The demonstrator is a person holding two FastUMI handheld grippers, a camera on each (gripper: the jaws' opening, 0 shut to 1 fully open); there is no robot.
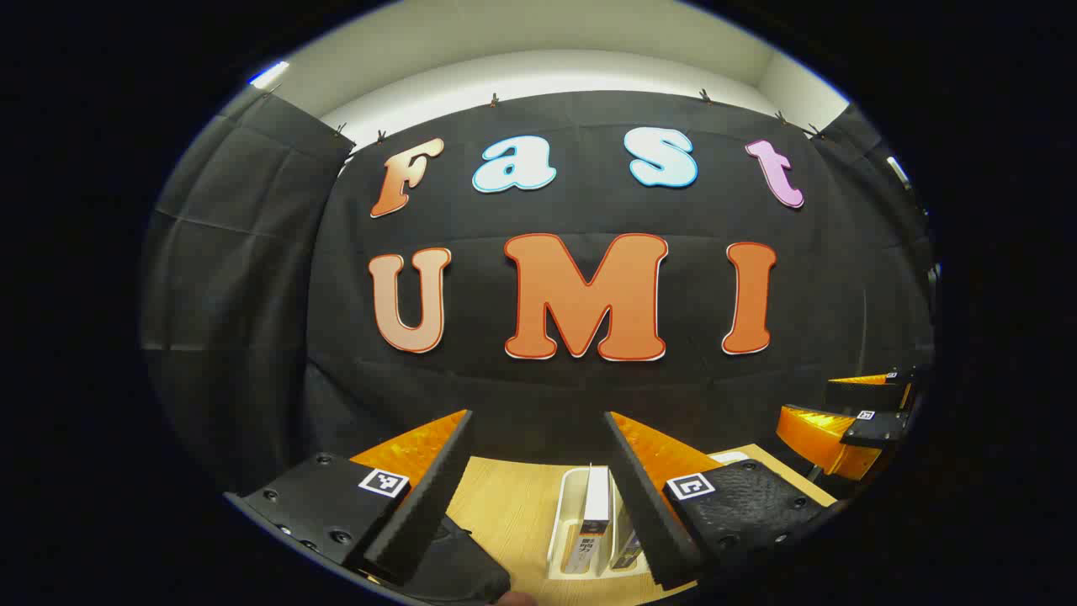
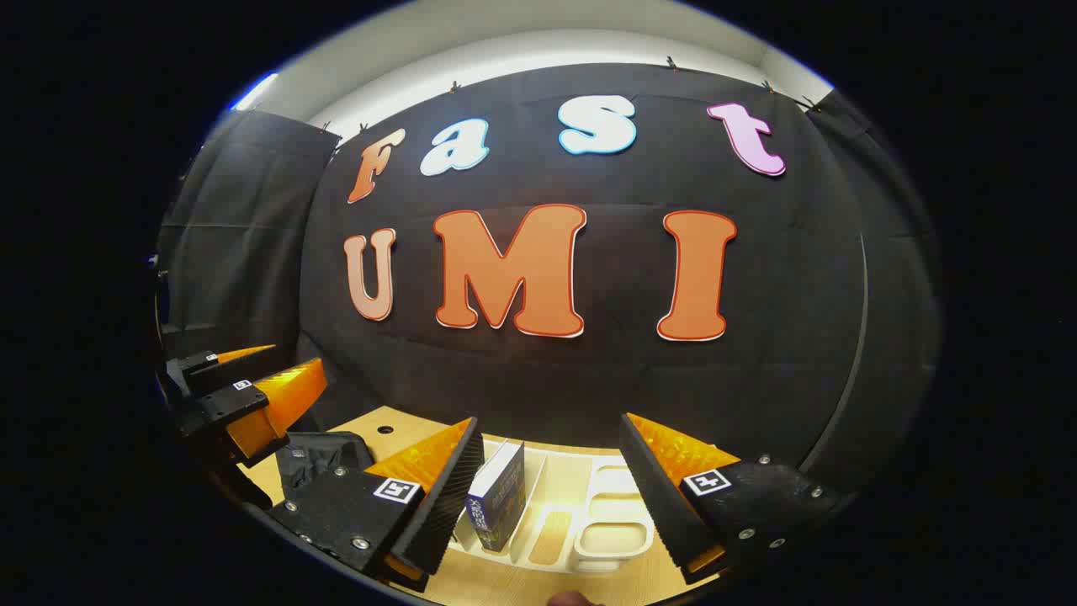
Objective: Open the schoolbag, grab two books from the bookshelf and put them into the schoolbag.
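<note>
Left gripper point(image 1: 538, 505), nearest in the left gripper view: fingers spread wide, holding nothing, poised above a pale wooden tabletop point(image 1: 513, 513). Between its fingers, a white plastic slotted bookshelf point(image 1: 562, 522) with a white-spined upright book point(image 1: 595, 513) in one slot. At lower left, a corner of soft black fabric schoolbag point(image 1: 458, 564), lying flat on the table. Right gripper point(image 2: 551, 497), in the right gripper view: fingers likewise parted and empty. Just beyond its left finger, a dark blue hardback-looking book point(image 2: 498, 497) stood upright, leaning slightly, in the rack's end slot; the neighbouring slots looked vacant. Farther left, the bag appeared as a crumpled black heap, whether zipped or open could not be told. Handling, judged: books stiff, moderately heavy, covers probably smooth and somewhat slippery; best pinched across the thickness near the top edge and lifted straight up. Bag limp, likely to sag; needs one gripper to hold its mouth
</note>
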